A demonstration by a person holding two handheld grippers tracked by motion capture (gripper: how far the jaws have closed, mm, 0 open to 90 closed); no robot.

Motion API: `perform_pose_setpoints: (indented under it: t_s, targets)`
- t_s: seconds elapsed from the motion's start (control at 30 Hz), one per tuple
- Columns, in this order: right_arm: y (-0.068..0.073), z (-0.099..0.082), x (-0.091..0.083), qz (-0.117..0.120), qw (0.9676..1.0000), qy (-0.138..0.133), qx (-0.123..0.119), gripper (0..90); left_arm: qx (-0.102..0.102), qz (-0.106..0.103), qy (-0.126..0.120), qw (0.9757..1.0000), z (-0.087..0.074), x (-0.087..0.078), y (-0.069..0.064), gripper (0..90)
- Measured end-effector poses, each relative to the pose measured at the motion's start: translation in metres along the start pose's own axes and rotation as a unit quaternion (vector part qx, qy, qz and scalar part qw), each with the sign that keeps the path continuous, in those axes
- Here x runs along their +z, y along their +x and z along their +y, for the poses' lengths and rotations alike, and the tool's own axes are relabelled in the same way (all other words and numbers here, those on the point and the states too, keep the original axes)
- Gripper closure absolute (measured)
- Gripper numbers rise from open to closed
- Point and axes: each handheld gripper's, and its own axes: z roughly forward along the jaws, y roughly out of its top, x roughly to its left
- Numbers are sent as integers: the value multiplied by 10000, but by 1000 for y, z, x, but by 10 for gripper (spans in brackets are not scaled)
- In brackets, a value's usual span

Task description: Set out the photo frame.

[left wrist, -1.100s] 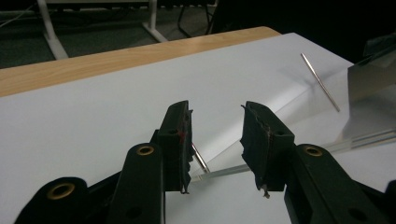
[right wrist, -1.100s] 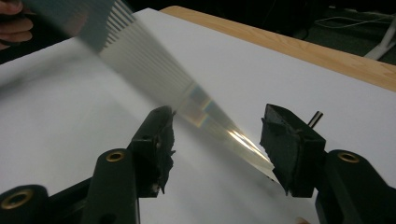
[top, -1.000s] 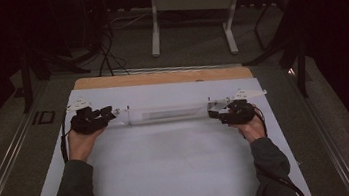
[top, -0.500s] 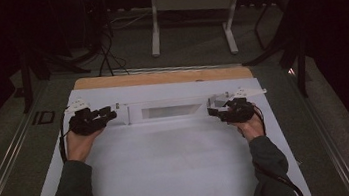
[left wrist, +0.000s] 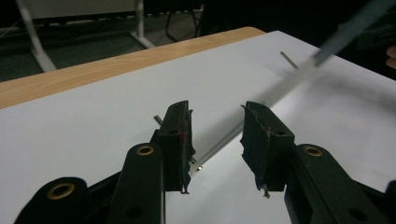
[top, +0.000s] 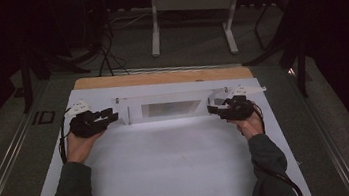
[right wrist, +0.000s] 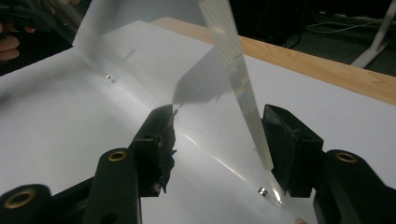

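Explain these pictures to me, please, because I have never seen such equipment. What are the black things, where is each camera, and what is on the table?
A person at a table covered by a white sheet holds a black two-jaw tool in each hand: left tool, right tool. The high view looks down from above. The other two pictures come from a camera on each tool, looking along its jaws. Between the tools stands a clear panel. In the left gripper view its thin edge passes between jaws that stand apart. In the right gripper view the panel lies between the jaws; I cannot tell whether they press it.
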Motion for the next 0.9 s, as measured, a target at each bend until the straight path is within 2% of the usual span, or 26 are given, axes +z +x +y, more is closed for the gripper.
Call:
perform_pose_setpoints:
  t_s: [0.37, 0.9]
  targets:
    - [-2, 2, 1, -7, 10000, -20, 11, 453, 124, -84, -26, 9999, -2, -2, -2, 603]
    - [-2, 3, 2, -49, 10000, -22, -20, 459, 337, -156, 19, 9993, 9, 15, -13, 592]
